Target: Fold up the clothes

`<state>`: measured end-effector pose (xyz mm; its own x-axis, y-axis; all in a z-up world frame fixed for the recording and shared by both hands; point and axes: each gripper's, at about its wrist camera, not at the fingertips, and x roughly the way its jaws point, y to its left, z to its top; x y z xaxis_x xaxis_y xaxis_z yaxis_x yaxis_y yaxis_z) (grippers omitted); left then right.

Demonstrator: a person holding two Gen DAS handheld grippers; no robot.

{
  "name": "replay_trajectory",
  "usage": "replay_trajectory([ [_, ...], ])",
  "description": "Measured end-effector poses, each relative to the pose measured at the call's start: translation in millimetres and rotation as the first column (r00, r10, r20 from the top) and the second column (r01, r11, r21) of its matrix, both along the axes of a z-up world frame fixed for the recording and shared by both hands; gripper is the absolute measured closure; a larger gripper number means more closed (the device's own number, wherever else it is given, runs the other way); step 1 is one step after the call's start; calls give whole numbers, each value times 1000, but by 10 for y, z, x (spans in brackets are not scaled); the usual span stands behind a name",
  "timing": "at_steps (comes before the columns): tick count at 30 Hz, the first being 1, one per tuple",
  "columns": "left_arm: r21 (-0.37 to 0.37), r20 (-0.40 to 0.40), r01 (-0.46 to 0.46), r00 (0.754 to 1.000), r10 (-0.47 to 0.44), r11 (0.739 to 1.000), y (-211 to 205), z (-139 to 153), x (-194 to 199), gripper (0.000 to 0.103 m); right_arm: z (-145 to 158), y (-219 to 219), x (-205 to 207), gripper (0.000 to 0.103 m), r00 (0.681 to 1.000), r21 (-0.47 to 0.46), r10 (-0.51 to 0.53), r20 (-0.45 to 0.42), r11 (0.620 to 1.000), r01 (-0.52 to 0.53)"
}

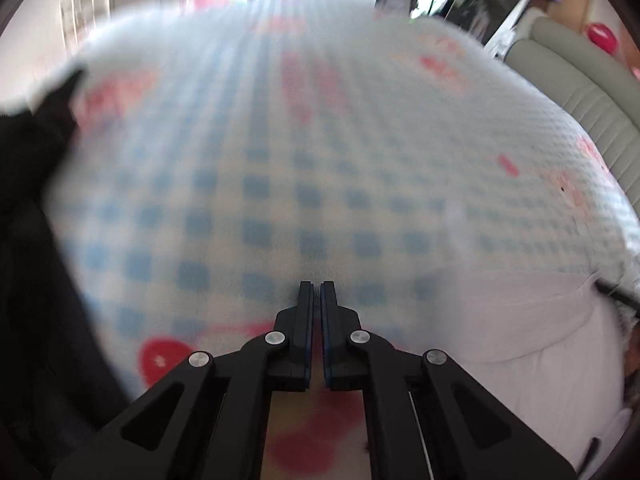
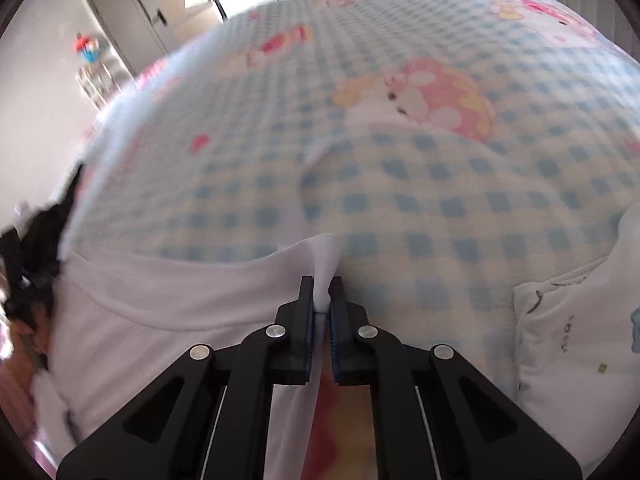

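A white garment [image 2: 160, 320] lies on a blue-checked blanket [image 2: 400, 160] with cartoon prints. My right gripper [image 2: 323, 280] is shut on its edge, and a fold of white cloth pokes up between the fingertips. In the left wrist view the same garment [image 1: 520, 320] lies at the lower right, beside my left gripper [image 1: 317, 285]. That gripper is shut over the blanket [image 1: 280, 160], and I see no cloth between its pads. At the left edge of the right wrist view a black device [image 2: 32, 240] sits by the garment's far end; it is too blurred to identify.
A white pillow with small prints [image 2: 580, 340] lies at the right. A dark cloth mass [image 1: 28, 200] fills the left of the left wrist view. A grey padded headboard [image 1: 580, 92] runs along the blanket's far right. A door [image 2: 128, 20] stands beyond the bed.
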<state>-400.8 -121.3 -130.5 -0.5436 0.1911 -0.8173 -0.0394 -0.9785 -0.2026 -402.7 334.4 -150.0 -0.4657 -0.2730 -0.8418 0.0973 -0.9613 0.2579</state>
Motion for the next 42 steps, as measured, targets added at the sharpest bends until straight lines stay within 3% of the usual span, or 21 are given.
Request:
replay_trajectory([
  [3, 51, 17, -14, 1000, 13, 999, -90, 73, -4, 95, 21, 54, 11, 90, 1000, -44, -10, 29, 999, 12],
  [4, 31, -13, 4, 1000, -4, 999, -62, 184, 58, 92, 90, 53, 23, 79, 1000, -54, -2, 24, 999, 3],
  [6, -7, -59, 47, 997, -47, 999, 9, 392, 195, 65, 275, 66, 76, 70, 1000, -66, 11, 2, 998, -11],
  [12, -127, -148, 149, 975, -167, 981, 254, 873, 904, 62, 896, 159, 562, 68, 996, -64, -22, -82, 998, 17],
  [16, -121, -235, 134, 959, -159, 984, 458, 1009, 1582, 59, 1107, 50, 1130, 61, 990, -74, 9, -140, 997, -20],
  [18, -92, -254, 103, 959, -124, 990, 500, 995, 1842, 52, 1194, 9, 1421, 61, 987, -79, 23, -161, 996, -37],
  [22, -17, -219, 82, 972, -84, 997, 580, 901, 2317, 52, 1088, -156, 1959, 61, 993, -87, 11, -120, 996, -22],
  [28, 121, -235, 36, 972, -7, 992, 695, 794, 2959, 52, 957, -749, 2774, 58, 980, 25, 150, -128, 989, -148],
  [31, 138, -148, 19, 989, 2, 990, 748, 563, 2976, 48, 681, -988, 2976, 55, 985, 27, 159, -71, 987, -158],
  [35, 136, -63, 49, 997, -41, 990, 663, 400, 3000, 48, 463, -1151, 3164, 55, 976, 178, 213, -41, 963, -203],
  [38, 117, -62, 27, 998, -20, 993, 465, 436, 3144, 48, 478, -861, 3162, 58, 990, 158, 137, -28, 979, -131],
  [40, 121, -72, -6, 997, 14, 993, 378, 478, 3258, 48, 493, -635, 3179, 68, 998, 93, 62, -21, 994, -60],
  [42, 151, -108, -21, 993, 38, 988, 353, 546, 3330, 48, 534, -516, 3218, 68, 999, 18, 18, -33, 1000, -18],
])
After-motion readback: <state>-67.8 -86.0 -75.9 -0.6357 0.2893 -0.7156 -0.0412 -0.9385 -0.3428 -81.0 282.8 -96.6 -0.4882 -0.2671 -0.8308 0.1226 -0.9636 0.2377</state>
